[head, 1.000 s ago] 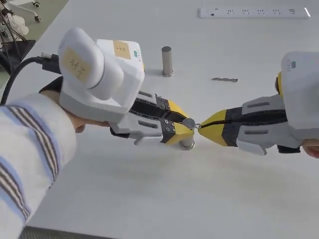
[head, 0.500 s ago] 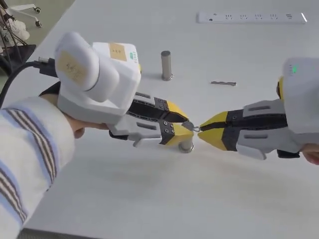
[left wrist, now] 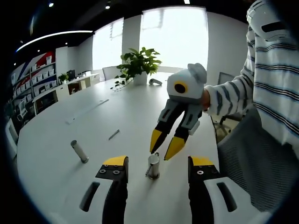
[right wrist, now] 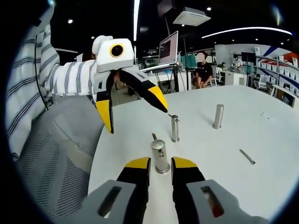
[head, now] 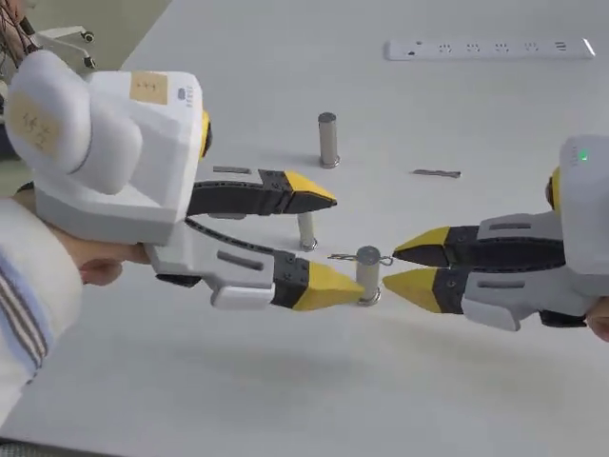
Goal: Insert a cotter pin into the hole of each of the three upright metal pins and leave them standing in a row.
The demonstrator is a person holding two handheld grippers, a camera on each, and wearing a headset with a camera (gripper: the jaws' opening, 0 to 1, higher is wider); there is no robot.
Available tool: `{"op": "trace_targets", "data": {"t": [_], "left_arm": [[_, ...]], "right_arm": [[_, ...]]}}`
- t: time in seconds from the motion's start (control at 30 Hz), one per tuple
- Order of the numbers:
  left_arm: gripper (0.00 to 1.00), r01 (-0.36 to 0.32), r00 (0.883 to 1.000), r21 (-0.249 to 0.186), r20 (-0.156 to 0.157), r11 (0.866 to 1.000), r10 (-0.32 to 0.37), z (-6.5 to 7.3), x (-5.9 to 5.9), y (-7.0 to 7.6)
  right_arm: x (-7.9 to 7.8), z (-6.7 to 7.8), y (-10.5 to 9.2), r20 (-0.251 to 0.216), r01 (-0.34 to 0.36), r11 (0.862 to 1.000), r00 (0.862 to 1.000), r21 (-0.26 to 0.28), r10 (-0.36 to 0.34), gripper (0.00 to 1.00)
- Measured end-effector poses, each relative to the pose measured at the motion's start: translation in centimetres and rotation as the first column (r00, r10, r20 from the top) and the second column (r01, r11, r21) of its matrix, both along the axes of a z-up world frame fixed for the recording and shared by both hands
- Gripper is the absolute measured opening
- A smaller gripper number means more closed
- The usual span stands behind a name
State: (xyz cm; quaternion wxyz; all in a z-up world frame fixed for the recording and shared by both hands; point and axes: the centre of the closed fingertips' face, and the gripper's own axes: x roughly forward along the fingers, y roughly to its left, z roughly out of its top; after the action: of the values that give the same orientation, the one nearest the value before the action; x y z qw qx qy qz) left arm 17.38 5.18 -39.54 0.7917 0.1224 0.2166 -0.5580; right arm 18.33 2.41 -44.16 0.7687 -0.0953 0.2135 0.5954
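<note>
Nearest you, your left gripper (head: 328, 246) stands wide open and grips nothing. Its lower jaw tip lies just beside the foot of the near pin (head: 368, 278), and its upper jaw is spread well off toward the far side. Your right gripper (head: 395, 265) faces it from the opposite side. Its jaws are parted by a narrow gap and hold nothing, and their tips are just beside the same pin.

The near pin stands upright on the tabletop (head: 285, 381), between your two grippers. A cotter pin (head: 350, 257) sits crosswise through the hole near its top, with the looped head pointing toward your right gripper. Whether that head touches the jaw cannot be told.

Just behind, the second pin (head: 305, 231) stands upright, its top partly hidden by your left gripper's upper jaw. Something small shows at its top in the right gripper view, but it is too small to identify.

Farther back, the far pin (head: 327, 140) stands upright, well apart from the other two. A loose cotter pin (head: 437, 173) lies flat on the tabletop to its right. At the far edge lies a power strip (head: 485, 48).
</note>
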Motion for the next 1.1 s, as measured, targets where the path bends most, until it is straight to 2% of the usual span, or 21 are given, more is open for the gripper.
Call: {"op": "trace_targets", "data": {"t": [0.07, 0.1, 0.17, 0.3, 0.37, 0.43, 0.5, 0.53, 0.57, 0.6, 0.67, 0.83, 1.1], "left_arm": [[0.51, -0.008, 0.999, -0.029, -0.037, 1.0, 0.007, 0.1, -0.7, 0.2], [0.54, -0.006, 0.999, -0.041, -0.042, 0.999, 0.004, 0.1, -1.1, 0.3], [0.61, -0.013, 0.997, -0.08, -0.079, 0.997, 0.007, 0.2, -2.0, 0.4], [0.74, -0.04, 0.995, -0.106, -0.093, 0.994, 0.03, 0.2, -2.8, 0.9], [0.78, -0.073, 0.993, -0.118, -0.098, 0.99, 0.062, 0.0, -2.8, 1.2], [0.85, -0.134, 0.989, -0.12, -0.077, 0.984, 0.125, -0.1, -2.2, 1.8], [0.91, -0.154, 0.987, -0.134, -0.067, 0.979, 0.146, -0.1, -2.0, 2.2], [0.95, -0.172, 0.985, -0.146, -0.051, 0.974, 0.166, 0.2, -1.6, 2.4], [0.99, -0.187, 0.982, -0.153, -0.059, 0.97, 0.18, 0.2, -1.5, 2.5], [0.99, -0.201, 0.979, -0.153, -0.073, 0.968, 0.192, 0.3, -1.4, 2.8], [0.99, -0.2, 0.979, -0.153, -0.063, 0.968, 0.193, 0.5, -1.4, 3.0], [0.99, -0.208, 0.977, -0.16, -0.079, 0.965, 0.197, 0.6, -1.9, 3.1], [0.99, -0.262, 0.965, -0.19, -0.085, 0.946, 0.25, 1.2, -1.5, 3.6]], "right_arm": [[0.0, -0.1, 0.1, -0.006, -0.004, 1.0, 1.0, 0.004, 0.004, 0.14], [0.0, -0.2, 0.2, -0.01, -0.005, 1.0, 1.0, 0.005, 0.005, 0.15], [-0.1, -0.3, 0.4, -0.029, -0.004, 1.0, 1.0, 0.012, 0.005, 0.17], [-0.4, -0.7, 0.5, -0.039, -0.012, 1.0, 0.999, 0.0, 0.012, 0.18], [-0.5, -0.8, 0.6, -0.045, -0.019, 1.0, 0.999, -0.002, 0.019, 0.21], [-0.7, -0.9, 0.7, -0.054, -0.025, 1.0, 0.998, -0.001, 0.024, 0.25], [-0.7, -1.1, 0.8, -0.058, -0.024, 1.0, 0.998, 0.003, 0.024, 0.28], [-0.7, -1.2, 0.8, -0.06, -0.024, 1.0, 0.998, 0.003, 0.024, 0.29], [-0.8, -1.3, 1.0, -0.067, -0.027, 1.0, 0.997, 0.004, 0.027, 0.3], [-0.8, -1.4, 1.1, -0.071, -0.031, 1.0, 0.997, 0.001, 0.031, 0.31], [-0.9, -1.5, 1.3, -0.07, -0.041, 0.999, 0.997, -0.003, 0.041, 0.31], [-0.7, -2.0, 1.6, -0.078, -0.047, 0.999, 0.996, -0.01, 0.046, 0.32], [0.2, -2.8, 2.0, -0.103, -0.03, 1.0, 0.994, -0.007, 0.029, 0.32]]}}
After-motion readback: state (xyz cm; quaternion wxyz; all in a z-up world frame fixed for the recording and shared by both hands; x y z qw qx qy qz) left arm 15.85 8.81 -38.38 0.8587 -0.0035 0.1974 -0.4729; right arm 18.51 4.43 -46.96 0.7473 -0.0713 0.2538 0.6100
